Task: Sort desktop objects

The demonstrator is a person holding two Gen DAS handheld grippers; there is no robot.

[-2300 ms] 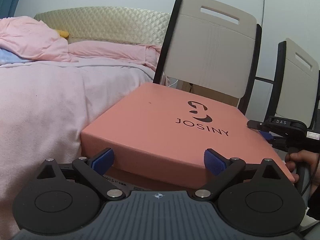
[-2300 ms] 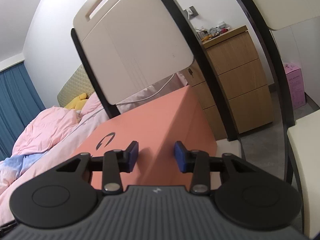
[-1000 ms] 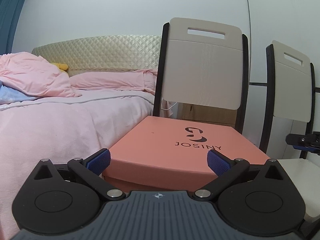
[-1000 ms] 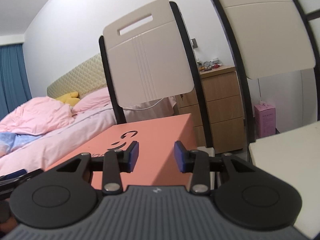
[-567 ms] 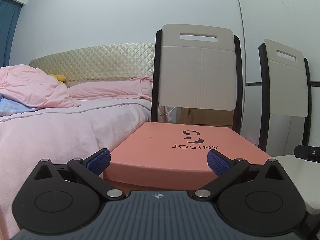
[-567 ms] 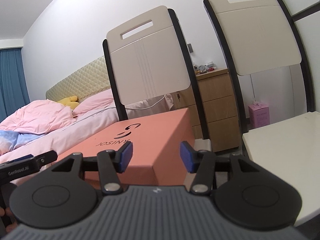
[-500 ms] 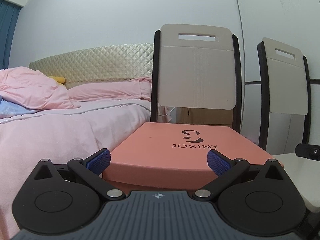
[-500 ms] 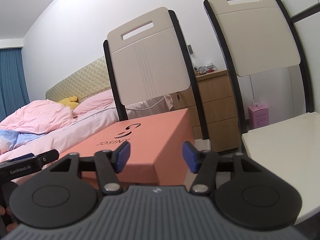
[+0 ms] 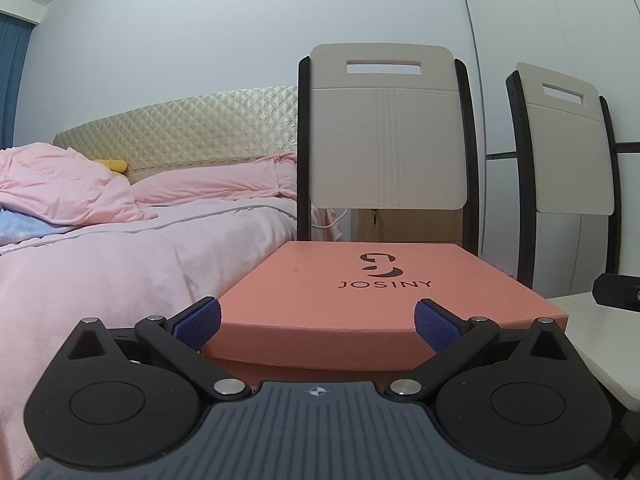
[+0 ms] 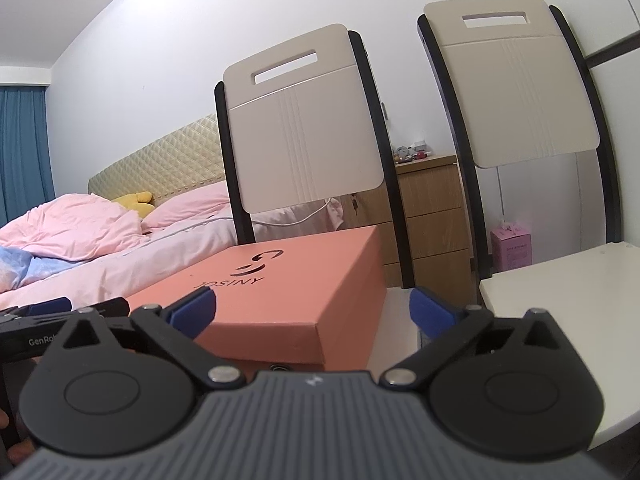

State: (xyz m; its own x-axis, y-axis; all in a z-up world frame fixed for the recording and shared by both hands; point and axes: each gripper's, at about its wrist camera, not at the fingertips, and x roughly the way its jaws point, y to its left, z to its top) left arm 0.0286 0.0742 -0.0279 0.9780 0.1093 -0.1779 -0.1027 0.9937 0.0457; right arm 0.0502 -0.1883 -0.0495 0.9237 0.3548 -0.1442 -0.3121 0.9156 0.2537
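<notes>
A salmon-pink shoebox marked JOSINY (image 9: 360,292) lies closed on the seat of a beige chair; it also shows in the right wrist view (image 10: 288,280). My left gripper (image 9: 318,322) is open and empty, its blue pads spread wide just in front of the box's near edge. My right gripper (image 10: 312,312) is open and empty, facing the box's near right corner. The left gripper's body shows at the lower left of the right wrist view (image 10: 60,320).
The box's chair has a beige backrest with black frame (image 9: 384,140). A second like chair (image 10: 520,92) stands to the right with a white seat (image 10: 568,300). A bed with pink covers (image 9: 100,260) lies left. A wooden dresser (image 10: 428,216) and a small pink box (image 10: 512,250) stand behind.
My right gripper's jaws have opened from a narrow gap to a wide spread. Both grippers have pulled back a little from the box and levelled out. The left stays open.
</notes>
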